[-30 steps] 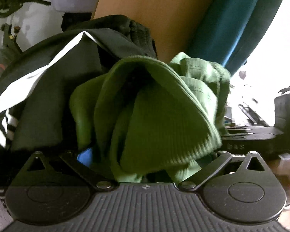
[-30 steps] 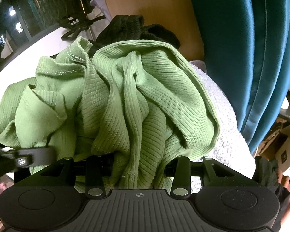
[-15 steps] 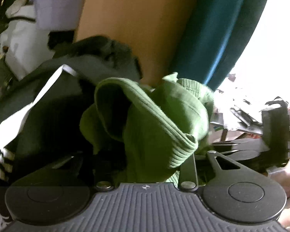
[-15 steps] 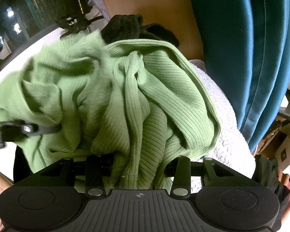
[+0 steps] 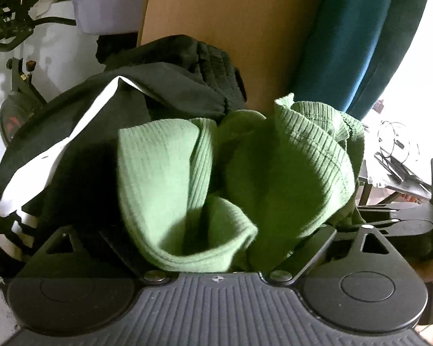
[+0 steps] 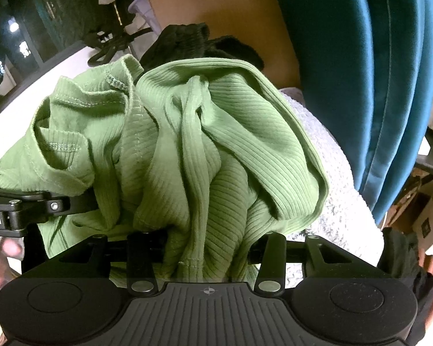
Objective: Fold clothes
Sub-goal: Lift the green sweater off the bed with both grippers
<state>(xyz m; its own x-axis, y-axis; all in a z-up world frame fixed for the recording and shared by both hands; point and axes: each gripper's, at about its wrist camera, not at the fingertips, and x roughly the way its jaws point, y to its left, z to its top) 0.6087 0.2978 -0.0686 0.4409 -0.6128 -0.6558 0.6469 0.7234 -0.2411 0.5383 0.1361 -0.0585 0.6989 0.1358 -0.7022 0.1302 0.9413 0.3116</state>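
Note:
A crumpled green ribbed garment (image 6: 205, 150) fills both views. My right gripper (image 6: 207, 248) is shut on a bunched fold of it, and its fingertips are buried in the cloth. Seen from the right wrist, my left gripper (image 6: 72, 203) reaches in from the left against the garment's hem. In the left wrist view, its linkage arms are splayed wide, so the left gripper (image 5: 216, 225) stands open, with loose green cloth (image 5: 170, 178) draped over its mouth and hiding the fingers. The right gripper (image 5: 401, 219) shows at the right edge.
A black garment with white stripes (image 5: 72, 144) lies heaped left of the green one. A white fluffy cloth (image 6: 337, 196) lies under it on the right. Behind stand a wooden panel (image 5: 231, 34), a teal curtain (image 6: 375, 86) and a lilac basin (image 5: 106, 5).
The left gripper was open a second ago, closed on the green cloth half a second ago, and has opened again; the cloth has slumped over its mouth. The right gripper has kept its hold.

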